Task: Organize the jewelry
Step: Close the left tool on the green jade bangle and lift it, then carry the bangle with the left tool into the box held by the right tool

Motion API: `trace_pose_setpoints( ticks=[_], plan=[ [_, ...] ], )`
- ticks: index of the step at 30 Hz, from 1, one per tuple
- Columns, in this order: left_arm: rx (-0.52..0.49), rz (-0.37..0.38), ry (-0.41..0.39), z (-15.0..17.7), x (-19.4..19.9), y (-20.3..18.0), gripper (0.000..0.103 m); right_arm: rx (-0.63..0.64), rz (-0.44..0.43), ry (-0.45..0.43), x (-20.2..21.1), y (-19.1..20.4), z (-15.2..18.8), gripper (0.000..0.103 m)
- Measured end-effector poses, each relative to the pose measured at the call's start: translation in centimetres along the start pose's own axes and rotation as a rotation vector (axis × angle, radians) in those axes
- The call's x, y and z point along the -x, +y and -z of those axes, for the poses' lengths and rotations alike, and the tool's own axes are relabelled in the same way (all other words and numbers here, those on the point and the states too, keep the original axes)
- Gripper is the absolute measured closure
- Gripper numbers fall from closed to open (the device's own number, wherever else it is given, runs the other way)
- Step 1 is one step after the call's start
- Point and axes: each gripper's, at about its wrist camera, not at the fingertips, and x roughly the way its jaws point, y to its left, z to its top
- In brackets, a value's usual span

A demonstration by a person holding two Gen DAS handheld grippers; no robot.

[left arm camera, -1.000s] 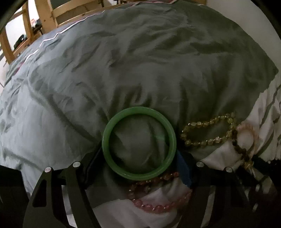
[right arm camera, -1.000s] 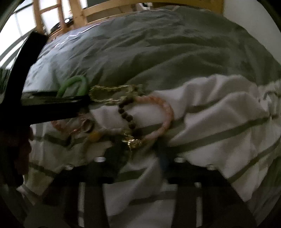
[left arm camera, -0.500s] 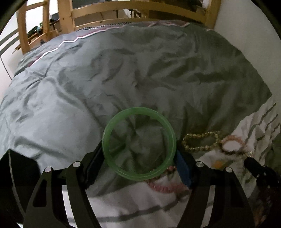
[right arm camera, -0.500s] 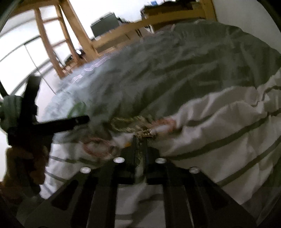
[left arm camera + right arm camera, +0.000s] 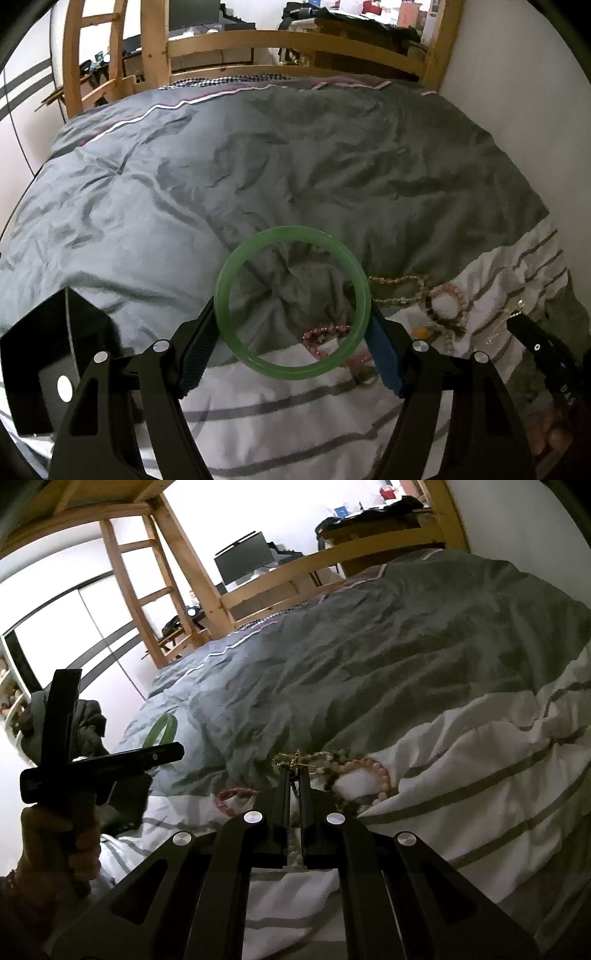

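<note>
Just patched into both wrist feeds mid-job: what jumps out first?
The green bangle dominates the left wrist view, clamped by the left gripper above the grey duvet. The right gripper is pinched on a thin gold chain, with beaded bracelets lying just beyond its tips.

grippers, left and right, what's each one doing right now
Left gripper: closed on the green bangle, lifted off the bed.
Right gripper: closed on a gold chain.

A rumpled grey-and-white striped duvet (image 5: pixel 229 177) covers the bed; several beaded bracelets (image 5: pixel 443 302), perhaps tangled, lie on it.
</note>
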Motion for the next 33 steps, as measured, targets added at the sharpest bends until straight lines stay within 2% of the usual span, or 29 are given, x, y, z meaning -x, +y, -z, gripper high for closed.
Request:
trace_pose_setpoints(
  ticks=[7, 13, 16, 22, 28, 33],
  plan=[
    [-0.001, -0.009, -0.012, 1.9, 3.2, 0.6, 0.031, 0.021, -0.032, -0.004, 1.5, 1.6, -0.1, 0.098],
    [0.009, 0.001, -0.077, 2.7, 8.8, 2.0, 0.031, 0.003, -0.099, 0.012, 3.9, 3.5, -0.4, 0.098],
    [0.023, -0.019, -0.086, 2.9, 10.8, 3.4, 0.031, 0.009, -0.113, 0.018, 4.6, 4.7, -0.6, 0.098],
    [0.079, -0.073, -0.128, 3.6, 14.0, 8.3, 0.031, 0.084, -0.138, 0.032, 4.0, 9.3, -1.7, 0.098],
    [0.136, -0.107, -0.111, 5.1, 14.6, 13.3, 0.031, 0.182, -0.185, 0.072, 1.5, 15.6, -2.2, 0.098],
    [0.202, -0.096, -0.108, 6.1, 14.6, 17.2, 0.031, 0.257, -0.222, 0.112, -1.7, 21.0, -2.1, 0.098]
  ],
)
